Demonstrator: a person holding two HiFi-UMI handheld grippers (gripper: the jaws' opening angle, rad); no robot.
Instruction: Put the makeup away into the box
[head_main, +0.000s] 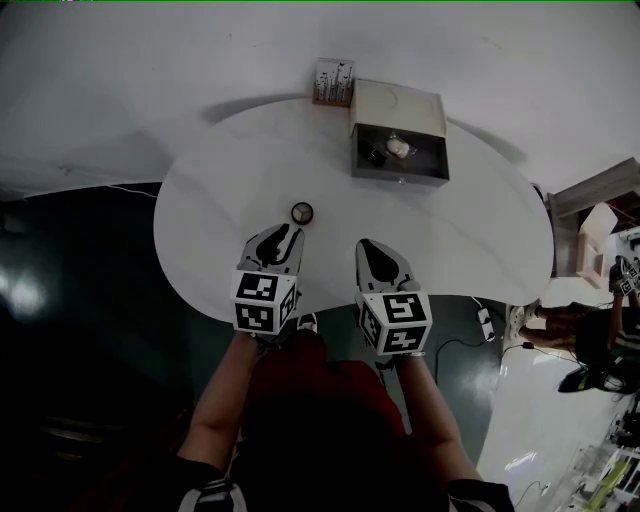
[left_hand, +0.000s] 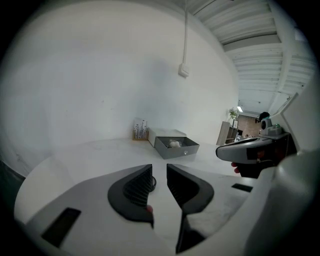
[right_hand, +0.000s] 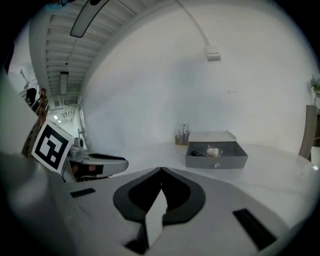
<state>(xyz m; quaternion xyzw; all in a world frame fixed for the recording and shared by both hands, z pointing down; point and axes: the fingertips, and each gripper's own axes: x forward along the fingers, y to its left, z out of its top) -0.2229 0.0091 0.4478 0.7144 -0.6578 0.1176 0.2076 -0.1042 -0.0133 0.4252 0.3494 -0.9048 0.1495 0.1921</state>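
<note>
I see a small round makeup case (head_main: 302, 212) on the white table (head_main: 220, 180). It is the only makeup not yet in the box, I think. The left gripper (head_main: 284, 236) is right below it, and the case sits at about 1 o'clock from the tips, just beside them but not touching. In the left gripper view the case (left_hand: 152, 182) peeks out in the gap just past the fingers. The fingers are a little way apart and nothing is between them.

The right gripper (head_main: 372, 250) is farther off, and the case lies at about 10 o'clock from it. Its fingers are pressed together and hold nothing.

So the left gripper is the near one, and I judge it should take the case. The case is round, so no side is longer than another. The gap looks small, so I think the fingers must open more.

The open grey box (head_main: 398, 177) is well apart, at about 2 o'clock from the case. A white thing (head_main: 398, 148) already lies inside.
</note>
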